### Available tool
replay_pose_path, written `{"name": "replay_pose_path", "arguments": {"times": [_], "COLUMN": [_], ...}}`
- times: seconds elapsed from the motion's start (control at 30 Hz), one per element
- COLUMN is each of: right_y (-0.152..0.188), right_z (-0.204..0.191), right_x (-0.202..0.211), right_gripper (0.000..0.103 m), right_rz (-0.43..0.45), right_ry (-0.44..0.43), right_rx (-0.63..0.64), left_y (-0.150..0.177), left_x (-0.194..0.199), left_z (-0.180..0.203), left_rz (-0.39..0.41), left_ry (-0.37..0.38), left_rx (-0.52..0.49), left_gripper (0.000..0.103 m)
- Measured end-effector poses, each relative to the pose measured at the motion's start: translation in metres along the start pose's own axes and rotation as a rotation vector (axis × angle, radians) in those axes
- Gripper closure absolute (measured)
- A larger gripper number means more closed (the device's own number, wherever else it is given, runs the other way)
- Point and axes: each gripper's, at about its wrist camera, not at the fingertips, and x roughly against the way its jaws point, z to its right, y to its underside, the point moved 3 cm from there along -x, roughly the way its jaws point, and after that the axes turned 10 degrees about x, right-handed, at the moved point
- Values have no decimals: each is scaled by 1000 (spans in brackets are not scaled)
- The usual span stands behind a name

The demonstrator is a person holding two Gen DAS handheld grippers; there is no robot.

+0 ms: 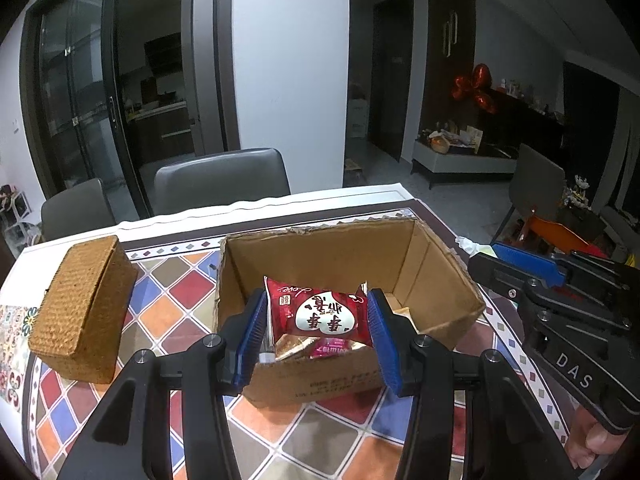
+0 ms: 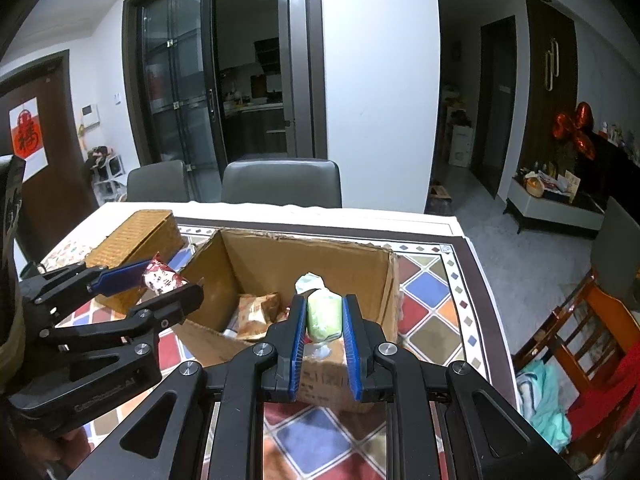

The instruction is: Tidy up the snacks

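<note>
In the left wrist view, a red snack packet (image 1: 320, 314) is clamped between the blue pads of the left gripper (image 1: 318, 334) at the lower centre of the frame and held just above the open cardboard box (image 1: 436, 280), presumably lifted out for sorting. More wrapped snacks (image 1: 308, 346) are seen beneath it in the box. A closed wicker box (image 1: 80, 308) stands at the left, apart from the carton, a likely destination. The right gripper (image 1: 520, 262) enters from the right edge.

In the right wrist view, a pale green wrapped sweet (image 2: 323, 314) is pinched firmly by the right gripper (image 2: 323, 326) at the lower centre, over the box's near wall. The worktop (image 2: 436, 292) is covered with a diamond-patterned cloth. Grey chairs (image 2: 280, 182), glass sliding doors and a dim kitchen are seen behind.
</note>
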Motion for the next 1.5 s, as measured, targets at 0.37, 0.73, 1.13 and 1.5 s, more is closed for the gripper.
{"name": "replay_pose_path", "arguments": {"times": [0.37,0.73,1.13,1.5], "right_y": [-1,-1,-3,-4], "right_z": [4,6,13,10], "right_x": [-36,-61,-53,-27], "right_gripper": [84,83,33,23], "right_rz": [-34,-59,-38,-23], "right_ry": [-5,7,59,90], "right_rx": [-10,-15,-43,-45], "left_y": [-1,0,-2,-7], "left_x": [-33,-46,-30,0], "left_z": [-12,-24,-26,-29], "left_rz": [-30,-39,6,46], "left_ry": [-7,-20,-80,-137], "left_rx": [21,49,42,60], "left_gripper": [53,46,12,3]}}
